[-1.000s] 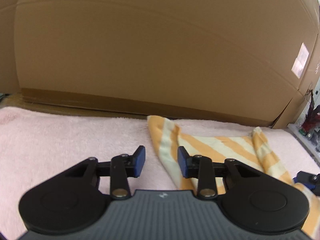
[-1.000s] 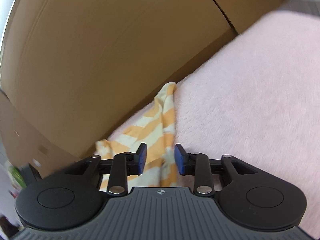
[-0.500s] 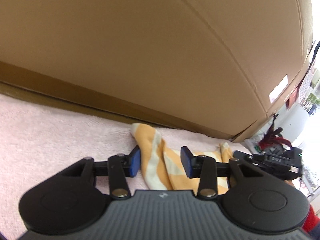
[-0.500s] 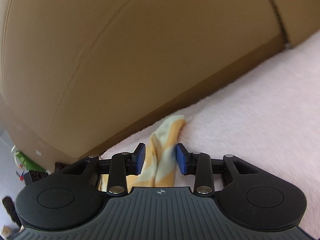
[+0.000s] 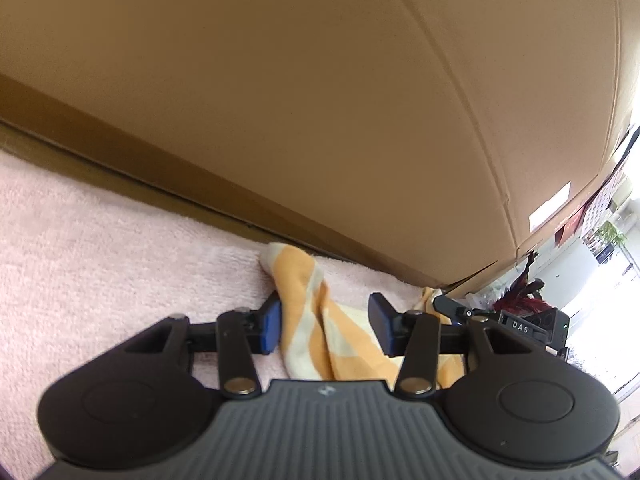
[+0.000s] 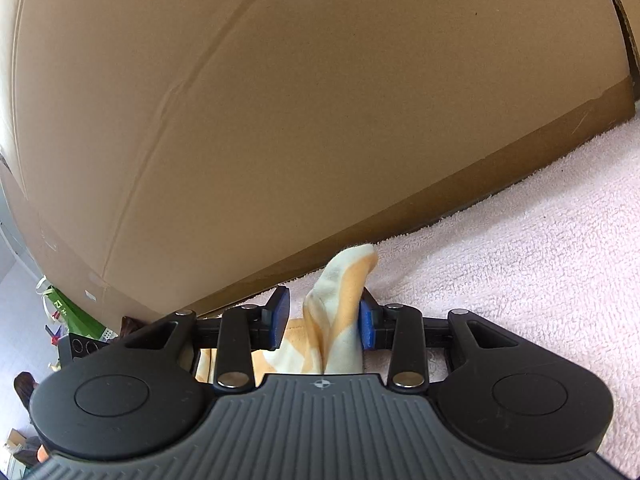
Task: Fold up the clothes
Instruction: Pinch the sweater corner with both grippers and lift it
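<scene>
An orange-and-cream striped cloth lies on a pink fleecy surface. In the left wrist view my left gripper is open, with one corner of the cloth between its blue pads, nearer the left pad. In the right wrist view my right gripper is open around another corner of the cloth, which stands up and touches the right pad. The right gripper's body also shows at the right of the left wrist view.
A large brown cardboard box stands close behind the cloth and fills the upper part of both views. Room clutter shows past the box's right end and in the right wrist view's lower left.
Both grippers have moved forward and low over the cloth's corners, tilting up toward the box. Each corner now sits between open pads; the left jaws stand wider than before.
</scene>
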`<act>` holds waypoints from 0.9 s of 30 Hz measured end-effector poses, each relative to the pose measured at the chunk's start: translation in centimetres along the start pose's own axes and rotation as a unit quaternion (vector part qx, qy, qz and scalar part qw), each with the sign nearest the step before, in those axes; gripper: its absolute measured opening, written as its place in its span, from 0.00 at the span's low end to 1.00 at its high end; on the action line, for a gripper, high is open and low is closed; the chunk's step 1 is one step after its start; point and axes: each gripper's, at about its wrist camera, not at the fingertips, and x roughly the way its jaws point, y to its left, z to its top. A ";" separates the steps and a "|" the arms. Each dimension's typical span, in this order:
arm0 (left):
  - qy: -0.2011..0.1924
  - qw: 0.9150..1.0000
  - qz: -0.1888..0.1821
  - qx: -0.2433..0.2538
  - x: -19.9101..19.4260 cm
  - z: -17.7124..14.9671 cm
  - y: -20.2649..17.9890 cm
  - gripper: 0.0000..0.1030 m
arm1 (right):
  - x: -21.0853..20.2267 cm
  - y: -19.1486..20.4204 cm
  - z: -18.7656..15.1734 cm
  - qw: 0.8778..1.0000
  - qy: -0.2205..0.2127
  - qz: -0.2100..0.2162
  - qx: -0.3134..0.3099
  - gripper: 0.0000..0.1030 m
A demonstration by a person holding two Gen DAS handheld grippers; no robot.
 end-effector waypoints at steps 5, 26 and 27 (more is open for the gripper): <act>-0.002 1.000 0.019 0.000 0.3 0.0 -0.4 0.16 | 0.5 -0.2 0.3 1.000 0.001 -0.021 0.005 0.16; 0.000 0.999 -0.029 -0.034 0.4 0.0 0.4 0.57 | -0.1 0.0 -0.3 1.000 0.000 -0.008 0.005 0.30; 0.001 0.999 -0.031 -0.028 0.5 0.0 0.1 0.64 | -0.2 0.2 -0.3 1.000 0.000 -0.004 -0.001 0.37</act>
